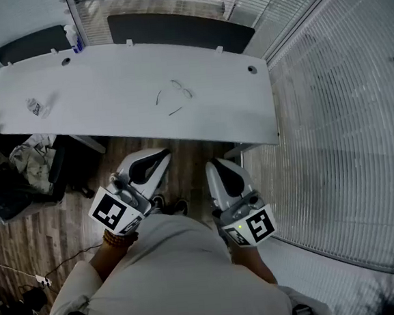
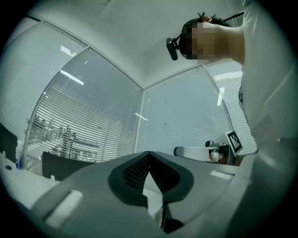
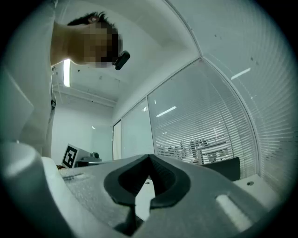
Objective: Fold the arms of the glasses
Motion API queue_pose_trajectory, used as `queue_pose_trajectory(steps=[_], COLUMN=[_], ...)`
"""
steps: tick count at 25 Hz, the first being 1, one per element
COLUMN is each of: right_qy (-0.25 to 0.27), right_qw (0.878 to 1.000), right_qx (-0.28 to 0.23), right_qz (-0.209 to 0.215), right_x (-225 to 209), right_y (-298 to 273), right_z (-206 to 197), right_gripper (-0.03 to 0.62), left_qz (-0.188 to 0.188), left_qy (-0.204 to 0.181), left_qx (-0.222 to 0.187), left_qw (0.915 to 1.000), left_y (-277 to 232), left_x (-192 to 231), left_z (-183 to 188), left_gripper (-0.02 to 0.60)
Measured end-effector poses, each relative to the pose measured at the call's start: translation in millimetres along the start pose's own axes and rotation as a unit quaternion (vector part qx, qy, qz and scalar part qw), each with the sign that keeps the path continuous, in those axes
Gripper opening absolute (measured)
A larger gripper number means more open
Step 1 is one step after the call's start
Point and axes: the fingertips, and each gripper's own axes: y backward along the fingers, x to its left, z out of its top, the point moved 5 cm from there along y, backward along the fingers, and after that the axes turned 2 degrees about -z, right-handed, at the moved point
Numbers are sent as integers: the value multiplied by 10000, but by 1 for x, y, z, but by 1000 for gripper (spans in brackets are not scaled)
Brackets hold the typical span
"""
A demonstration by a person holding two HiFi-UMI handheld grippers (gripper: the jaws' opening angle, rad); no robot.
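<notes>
The glasses [image 1: 173,97] are seen lying on the desk [image 1: 108,85], right of its middle and well apart from both grippers, with the arms seemingly spread; none of the folding is judged to have been begun. The left gripper [image 1: 150,166] and the right gripper [image 1: 230,178] are held low, close to the person and short of the desk's near edge; in each gripper view the jaws are shown pressed together with nothing between them. The reach is judged to be the step in hand; both pairs of jaws should be parted before the frame is met. The frame looks thin and light, so it is likely to slide if pushed; the front is best pinned or lightly pinched by one gripper while one arm is swept inward near its tip by the other; the lenses should be spared from the pads, and no hinge should be forced past its stop.
</notes>
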Motion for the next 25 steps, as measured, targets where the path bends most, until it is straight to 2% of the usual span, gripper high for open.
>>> queue_pose_trajectory(steps=[7, 12, 25], right_qy=[-112, -298, -585], right_qw=[9999, 9995, 9981], right_qx=[-27, -57, -55], right_qz=[-14, 28, 172], right_x=[-13, -22, -62], right_y=[-4, 0, 20], right_z=[0, 6, -6], right_gripper=[0, 0, 0], left_qz=[-4, -50, 254], left_qy=[65, -131, -57], left_qx=[96, 109, 221], left_qw=[9999, 9998, 9994], left_y=[-9, -22, -55], left_x=[5, 0, -15], left_z=[-5, 2, -19], left_gripper=[3, 3, 3])
